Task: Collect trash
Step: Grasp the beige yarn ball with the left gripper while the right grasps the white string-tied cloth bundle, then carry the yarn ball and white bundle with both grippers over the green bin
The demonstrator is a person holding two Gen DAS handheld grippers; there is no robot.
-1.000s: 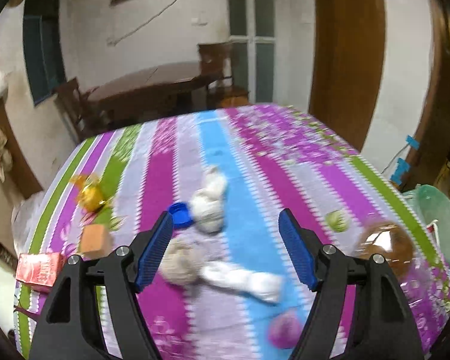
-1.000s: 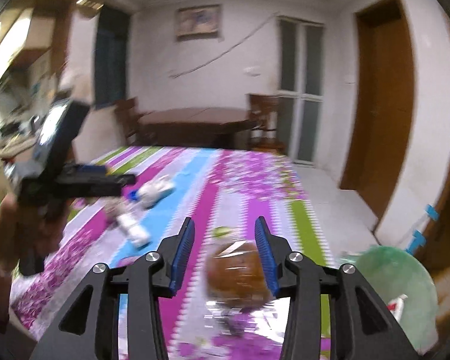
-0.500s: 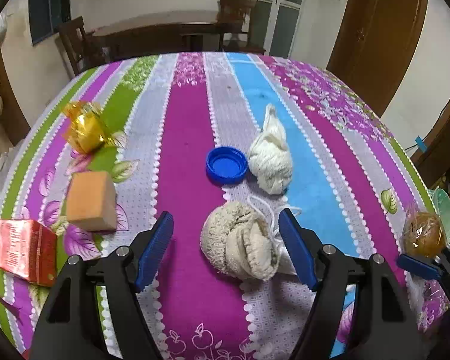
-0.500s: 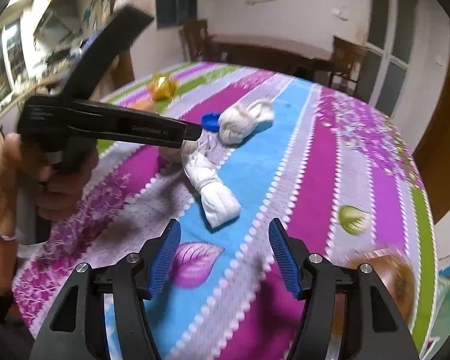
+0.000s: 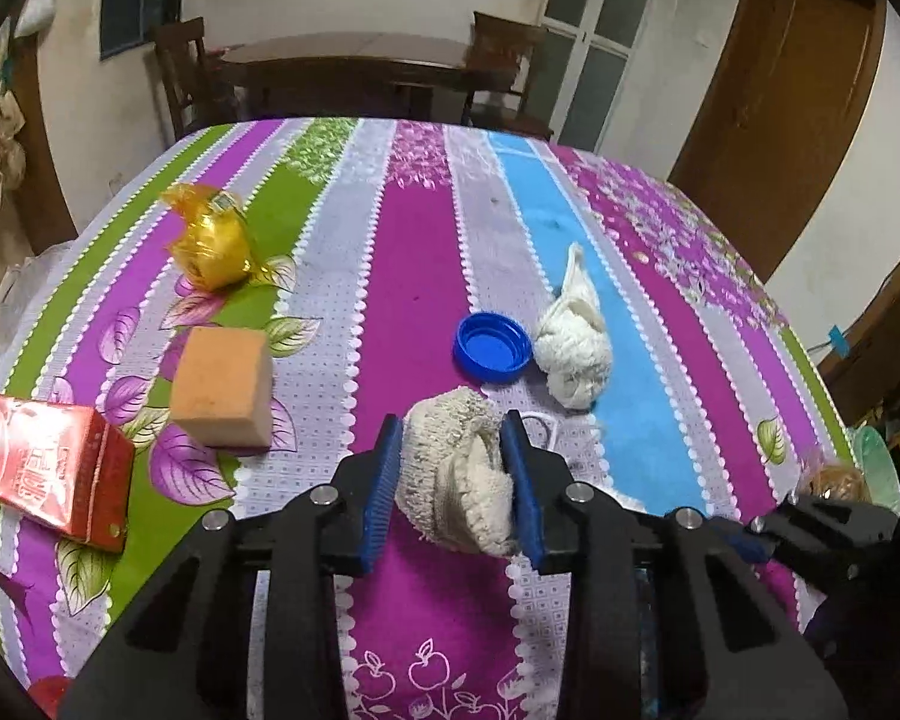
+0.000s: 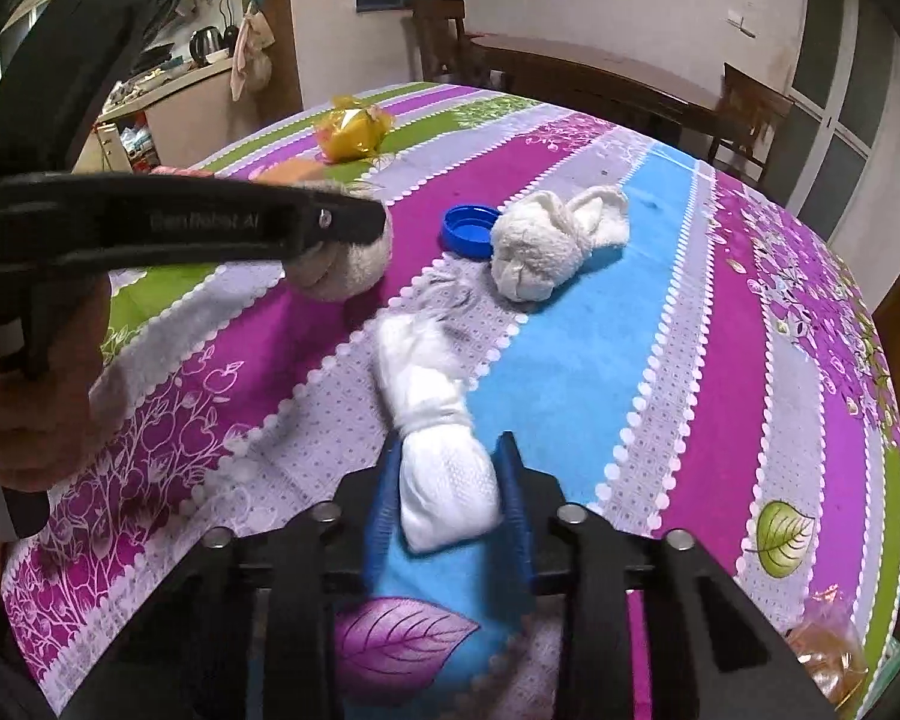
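Both grippers, left [image 5: 453, 474] pinching a beige rag [image 5: 456, 480], right [image 6: 447, 486] a white sock [image 6: 444, 480], jaws just closed; either soft bundle could slip on lifting.

You hold two grippers: left gripper [image 5: 453, 483], right gripper [image 6: 450, 498]. On your surface [image 5: 426, 276] you have three balled cloth items: beige wad [image 5: 456, 480], white tied sock [image 6: 444, 480], cream bundle [image 5: 573, 354]. One blue bottle cap [image 5: 492, 347]. One orange sponge block [image 5: 222, 387]. One red carton [image 5: 42, 468]. One gold foil wrapper [image 5: 213, 240]. One brown item in clear bag [image 5: 834, 480] at your right edge.
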